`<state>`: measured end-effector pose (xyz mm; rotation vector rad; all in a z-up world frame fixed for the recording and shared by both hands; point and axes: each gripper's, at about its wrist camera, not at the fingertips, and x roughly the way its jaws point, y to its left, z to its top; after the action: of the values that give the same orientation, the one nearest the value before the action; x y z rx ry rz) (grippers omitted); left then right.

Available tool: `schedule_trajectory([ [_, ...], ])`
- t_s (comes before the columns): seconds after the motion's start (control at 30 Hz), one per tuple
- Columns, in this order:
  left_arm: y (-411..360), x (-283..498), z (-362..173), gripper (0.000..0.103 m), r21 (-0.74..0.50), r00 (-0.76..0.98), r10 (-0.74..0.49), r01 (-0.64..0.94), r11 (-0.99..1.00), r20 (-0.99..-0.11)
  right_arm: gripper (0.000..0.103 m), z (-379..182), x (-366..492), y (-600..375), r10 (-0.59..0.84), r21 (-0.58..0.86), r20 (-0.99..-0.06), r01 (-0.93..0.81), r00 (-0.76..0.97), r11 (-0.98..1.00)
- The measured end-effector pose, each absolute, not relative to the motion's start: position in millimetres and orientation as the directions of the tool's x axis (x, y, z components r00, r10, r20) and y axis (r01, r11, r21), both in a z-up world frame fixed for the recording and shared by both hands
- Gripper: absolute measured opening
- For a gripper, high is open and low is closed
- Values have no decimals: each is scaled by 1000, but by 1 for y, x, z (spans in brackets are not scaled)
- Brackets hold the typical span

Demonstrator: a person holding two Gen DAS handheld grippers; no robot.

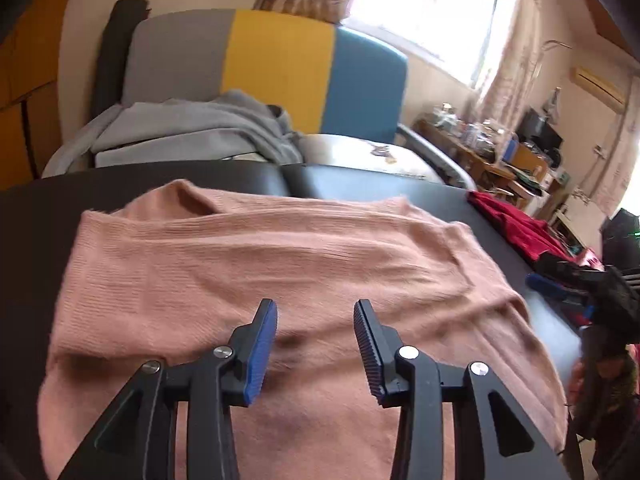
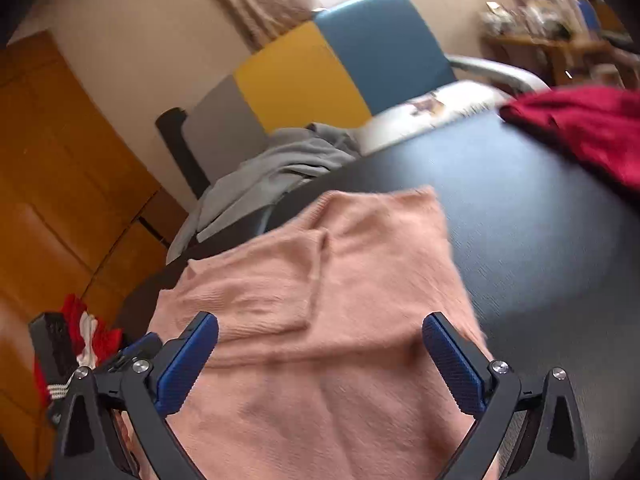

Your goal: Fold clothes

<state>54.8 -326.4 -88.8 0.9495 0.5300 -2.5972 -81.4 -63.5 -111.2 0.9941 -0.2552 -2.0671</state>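
**Pink sweater flat on the dark table, both grippers empty above it**

While both grippers hang over the cloth, neither one holds anything. The left gripper (image 1: 315, 316) has its blue pads partly spread, with only a gap between them and the knit below. The right gripper (image 2: 320, 330) stands spread wide, its blue pads well apart and clear of the fabric; it also shows at the right edge of the left wrist view (image 1: 560, 284).

Under both lies the pink sweater (image 1: 280, 264), folded into a broad block on the black table (image 2: 540, 208), with one folded panel lying over its far left part in the right wrist view. A red garment (image 2: 588, 128) sits at the table's far right corner, apart from the sweater.

Beyond the table stands a chair with a grey, yellow and blue back (image 1: 280, 64), grey clothing (image 1: 192, 128) heaped on its seat. Behind it are a bright window (image 1: 432, 8) with curtains and a cluttered desk (image 1: 500, 152).
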Motion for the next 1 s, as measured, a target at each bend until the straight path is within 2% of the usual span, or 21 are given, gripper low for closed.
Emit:
schedule_trajectory([
  [0.1, -345, 52, -100, 40, -203, -691, -242, 495, -845, -681, 103, -106, -90, -98, -742, 435, -574, 639, -346, -634],
  [0.27, -377, 46, -127, 40, -222, -635, -260, 576, -787, -728, 103, -120, -124, -148, -679, 338, -640, 662, -360, -669],
  [0.43, -385, 33, -134, 43, -232, -647, -256, 569, -789, -718, 103, -161, -173, -159, -597, 311, -721, 605, -353, -733],
  [0.5, -388, 25, -135, 43, -237, -651, -255, 569, -788, -715, 103, -162, -183, -158, -598, 308, -710, 599, -373, -739],
  [0.7, -392, 8, -134, 43, -234, -653, -264, 572, -786, -710, 103, -163, -207, -178, -522, 195, -752, 620, -403, -760],
  [0.9, -400, 21, -136, 43, -330, -703, -219, 555, -764, -677, 103, -159, -208, -171, -562, 241, -730, 623, -388, -744],
  [1.0, -404, 23, -137, 43, -363, -719, -198, 544, -756, -666, 103, -143, -215, -152, -645, 371, -681, 596, -347, -712],
])
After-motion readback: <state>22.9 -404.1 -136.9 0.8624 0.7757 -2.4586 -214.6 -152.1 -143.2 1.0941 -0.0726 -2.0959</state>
